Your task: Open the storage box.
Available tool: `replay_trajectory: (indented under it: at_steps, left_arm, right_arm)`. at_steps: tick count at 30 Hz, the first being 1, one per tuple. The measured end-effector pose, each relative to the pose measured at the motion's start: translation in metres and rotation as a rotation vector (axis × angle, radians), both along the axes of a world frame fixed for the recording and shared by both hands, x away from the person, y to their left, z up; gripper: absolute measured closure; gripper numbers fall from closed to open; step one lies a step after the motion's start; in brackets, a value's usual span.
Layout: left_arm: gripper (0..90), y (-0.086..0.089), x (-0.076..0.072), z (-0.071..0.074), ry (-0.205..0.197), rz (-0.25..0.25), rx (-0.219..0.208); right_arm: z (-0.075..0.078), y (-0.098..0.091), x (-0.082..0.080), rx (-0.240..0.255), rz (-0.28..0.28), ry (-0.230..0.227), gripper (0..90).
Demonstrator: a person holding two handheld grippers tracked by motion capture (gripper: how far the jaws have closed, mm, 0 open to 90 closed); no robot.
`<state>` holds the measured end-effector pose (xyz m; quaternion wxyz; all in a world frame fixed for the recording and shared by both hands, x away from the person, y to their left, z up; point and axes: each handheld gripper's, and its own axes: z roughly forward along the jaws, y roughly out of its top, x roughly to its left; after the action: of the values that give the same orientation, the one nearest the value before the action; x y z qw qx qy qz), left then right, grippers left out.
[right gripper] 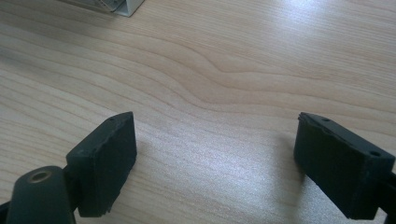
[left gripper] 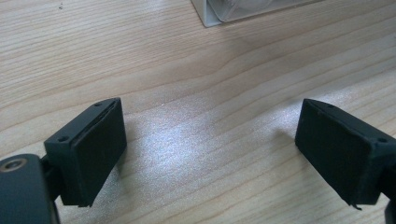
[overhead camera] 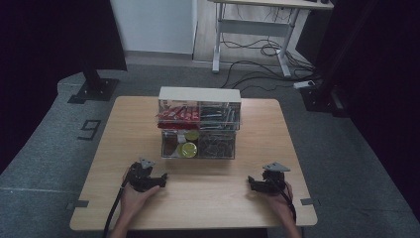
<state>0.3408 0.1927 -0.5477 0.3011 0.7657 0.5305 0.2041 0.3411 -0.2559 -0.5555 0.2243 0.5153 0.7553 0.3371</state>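
Honestly, no readable labels on the clear organizer (overhead camera: 199,124); only legible mark is a "9" taped on the floor (overhead camera: 89,129), left of the surface. Organizer has two tiers and a white top: red packets (overhead camera: 179,114) upper left, dark items upper right, yellow-green round lids (overhead camera: 188,148) lower left, dark clips lower right. It sits centre-back on a light wood-grain surface (overhead camera: 129,119). Grey carpet around it, black stand feet behind on both sides, a white desk frame with loose cables further back. Left tongs (overhead camera: 161,179) rest on the surface in front of the organizer's left corner, well apart from it; right tongs (overhead camera: 251,184) in front of its right corner, likewise apart. Both sets of jaws spread wide, bare wood between the pads (left gripper: 95,151), nothing held. Organizer's corner (right gripper: 122,6) is visible at the top edge of each gripper view.
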Motion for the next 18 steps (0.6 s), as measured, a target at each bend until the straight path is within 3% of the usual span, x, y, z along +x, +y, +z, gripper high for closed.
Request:
replay_trajectory:
  at_steps: [5, 7, 13, 18]
  left_arm:
    - [10.6, 0.000, -0.001, 0.001, -0.003, 0.014, -0.002]
    - [18.7, 0.002, -0.002, 0.002, -0.005, 0.036, -0.008]
    - [25.2, 0.009, -0.009, 0.005, -0.001, 0.056, -0.038]
    - [39.0, 0.015, -0.017, 0.012, -0.042, 0.092, -0.028]
  right_arm:
    - [0.000, 0.000, 0.000, -0.002, 0.000, -0.001, 13.2]
    - [0.000, 0.000, 0.000, -0.002, 0.000, -0.001, 13.2]
    - [0.000, 0.000, 0.000, -0.002, -0.002, -0.002, 13.6]
    - [0.000, 0.000, 0.000, 0.000, -0.005, -0.003, 14.0]
